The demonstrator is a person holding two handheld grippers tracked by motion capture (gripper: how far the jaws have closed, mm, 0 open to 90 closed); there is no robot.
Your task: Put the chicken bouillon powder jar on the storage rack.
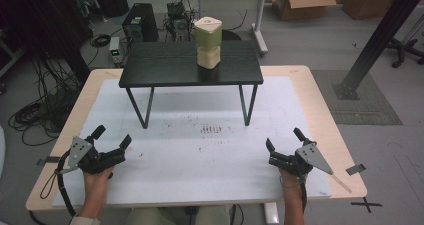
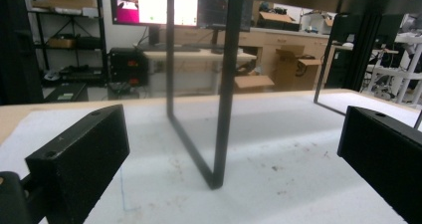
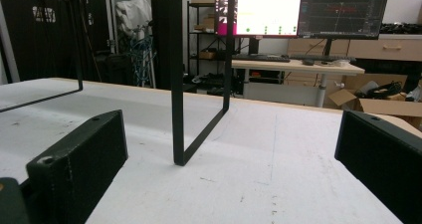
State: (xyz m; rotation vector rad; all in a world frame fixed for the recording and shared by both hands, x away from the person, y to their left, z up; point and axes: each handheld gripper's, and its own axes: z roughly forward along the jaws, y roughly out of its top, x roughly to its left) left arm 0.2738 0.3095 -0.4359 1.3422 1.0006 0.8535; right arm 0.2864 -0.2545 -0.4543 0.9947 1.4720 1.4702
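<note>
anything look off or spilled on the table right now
Nothing spilled. The container stands upright on the small black table. The white mat shows faint dark specks near its middle. Both grippers, left and right, are open and apart.

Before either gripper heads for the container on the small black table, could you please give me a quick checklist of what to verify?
1. Left gripper jaws wide apart, nothing between them: ok.
2. Right gripper jaws wide apart, nothing between them: ok.
3. Green-lidded container upright on the small black table: ok.
4. White mat between grippers and table legs free of obstacles: ok.
5. Container lid seated firmly: cannot tell.
6. Table leg frame stands ahead of the left gripper, so rise over it: not ok for a straight path.
</note>
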